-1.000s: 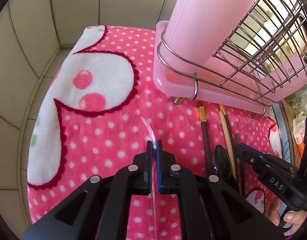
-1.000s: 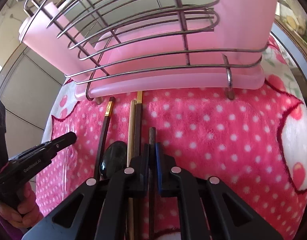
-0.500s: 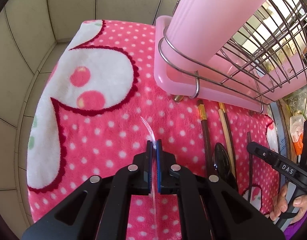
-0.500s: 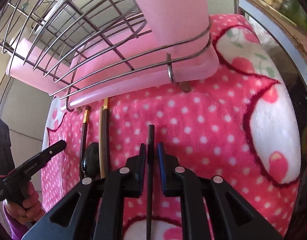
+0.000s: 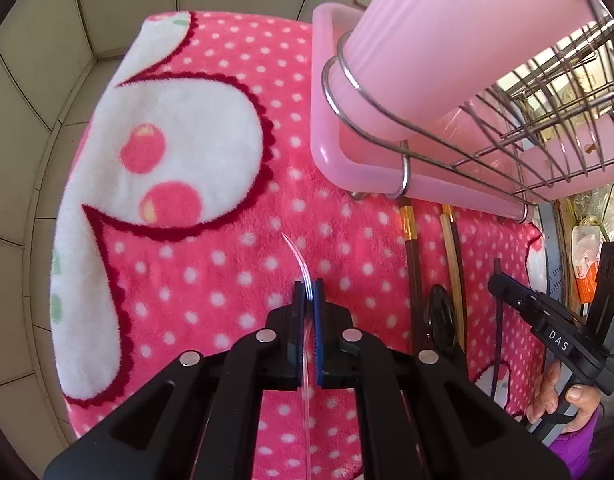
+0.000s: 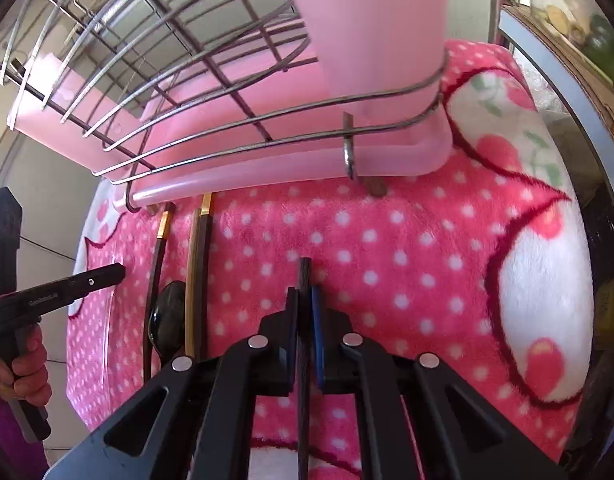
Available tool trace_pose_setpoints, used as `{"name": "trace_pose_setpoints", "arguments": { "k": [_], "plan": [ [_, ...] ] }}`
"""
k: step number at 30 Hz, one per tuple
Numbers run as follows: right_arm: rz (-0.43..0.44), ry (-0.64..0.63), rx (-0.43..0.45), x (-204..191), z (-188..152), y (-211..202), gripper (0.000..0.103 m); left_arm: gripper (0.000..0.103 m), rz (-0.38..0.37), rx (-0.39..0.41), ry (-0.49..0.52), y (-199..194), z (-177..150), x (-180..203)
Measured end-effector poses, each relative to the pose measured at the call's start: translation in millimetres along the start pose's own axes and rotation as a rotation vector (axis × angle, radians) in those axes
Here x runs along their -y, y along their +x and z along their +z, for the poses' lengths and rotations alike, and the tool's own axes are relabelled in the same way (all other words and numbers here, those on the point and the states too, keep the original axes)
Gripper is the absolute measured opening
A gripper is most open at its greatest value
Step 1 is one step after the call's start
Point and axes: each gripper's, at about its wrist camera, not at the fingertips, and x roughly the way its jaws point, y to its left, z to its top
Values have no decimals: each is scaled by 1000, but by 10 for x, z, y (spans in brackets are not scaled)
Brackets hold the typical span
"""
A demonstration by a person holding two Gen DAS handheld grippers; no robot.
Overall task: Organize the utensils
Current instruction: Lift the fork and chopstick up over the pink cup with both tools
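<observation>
My left gripper (image 5: 307,284) is shut on a thin clear plastic utensil (image 5: 295,252) whose curved tip sticks out over the pink dotted blanket (image 5: 211,264). My right gripper (image 6: 305,290) has its jaws closing tight on a dark chopstick (image 6: 304,272), which the pads press as it points toward the rack. To its left on the blanket lie a gold-banded dark chopstick (image 6: 159,256), a pale wooden chopstick (image 6: 194,264) and a black spoon (image 6: 167,320). In the right wrist view the left gripper (image 6: 115,270) shows at the far left, held by a hand.
A wire dish rack (image 5: 403,172) stands on a pink tray (image 5: 327,152) at the back, with a tall pink utensil holder (image 5: 447,40) in its corner. Beige tiled wall lies left of the blanket. A window ledge with clutter (image 6: 587,60) runs along the right.
The right gripper carried the dark chopstick away to the right of the other utensils; its jaws loosened briefly, then closed again. The left gripper drifted slightly, still holding the clear utensil.
</observation>
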Motion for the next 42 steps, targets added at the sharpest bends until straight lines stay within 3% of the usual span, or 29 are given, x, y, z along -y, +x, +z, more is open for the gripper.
{"name": "trace_pose_setpoints", "arguments": {
  "k": [5, 11, 17, 22, 25, 34, 42],
  "plan": [
    [49, -15, 147, 79, -102, -508, 6, 3, -59, 167, 45, -507, -122, 115],
    [106, -37, 375, 41, -109, -1342, 6, 3, -150, 438, 68, -1379, -189, 258],
    [121, -80, 655, -115, 115, -2227, 6, 3, -202, 714, 95, -2121, -142, 530],
    [81, -112, 868, -302, 449, -2594, 6, 3, -199, 876, 94, -2406, 81, 704],
    [58, -124, 949, -341, 648, -2630, 6, 3, -189, 921, 88, -2454, 197, 752],
    [-44, -144, 1075, -336, 1149, -2333, 6, 3, -137, 987, 58, -2340, 611, 697],
    [-106, -160, 1136, -291, 1150, -2002, 6, 3, -85, 1096, 97, -2181, 688, 731]
  ]
}}
